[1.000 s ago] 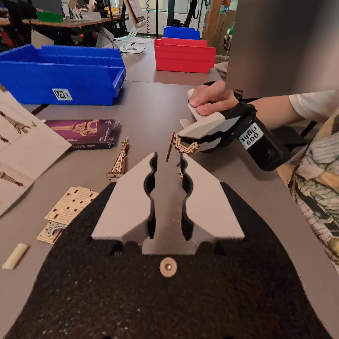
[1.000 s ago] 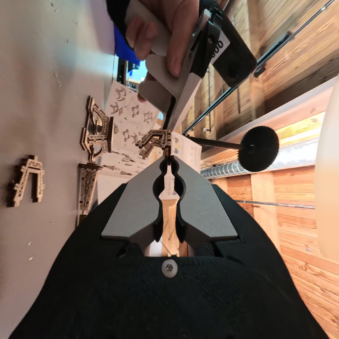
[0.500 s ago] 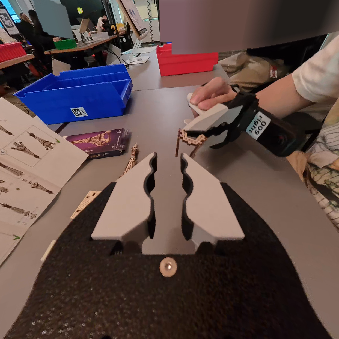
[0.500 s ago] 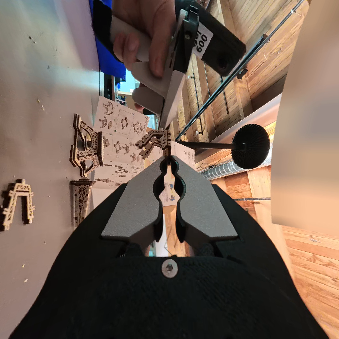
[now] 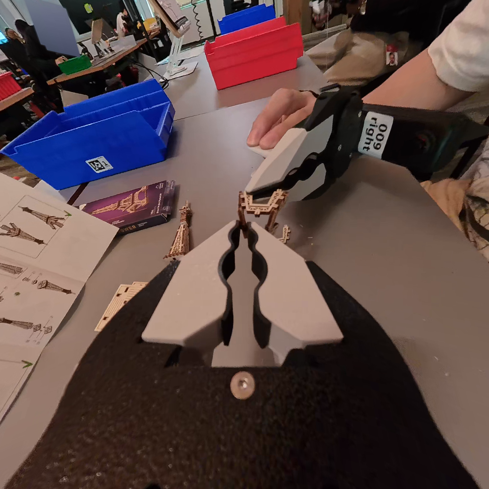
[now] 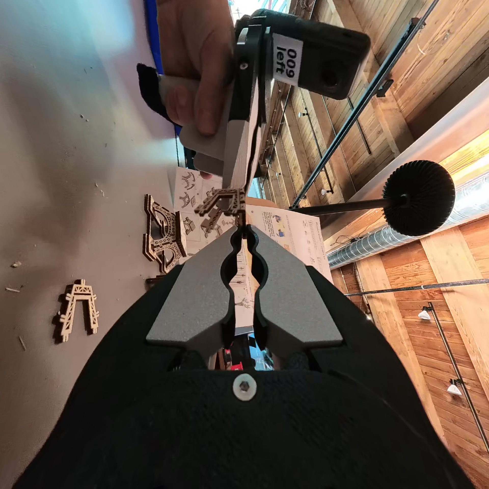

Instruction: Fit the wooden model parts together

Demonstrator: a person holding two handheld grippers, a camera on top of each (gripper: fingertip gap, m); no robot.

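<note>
While it hung in the air above the grey table point(image 5: 344, 264), a small lattice-cut wooden model section point(image 5: 260, 205), a frame with splayed legs, was pinched from two sides. The right gripper point(image 5: 260, 191) had its jaws closed on the frame's top edge, and the left gripper point(image 5: 244, 229) had its jaws closed on one thin leg. The piece looked very light, stiff and brittle; the safest hold seemed to be on the thicker joints, not the slender struts. On the table just left of it lay a finished wooden spire point(image 5: 181, 235), and beyond that a purple box point(image 5: 132, 203) and instruction sheets point(image 5: 39, 251). Farther off sat a blue bin point(image 5: 100, 137) and a red bin point(image 5: 254, 50). Seen from the right wrist, the wooden arched base point(image 6: 162, 232) and a smaller wooden arch piece point(image 6: 76, 309) rested on the table
</note>
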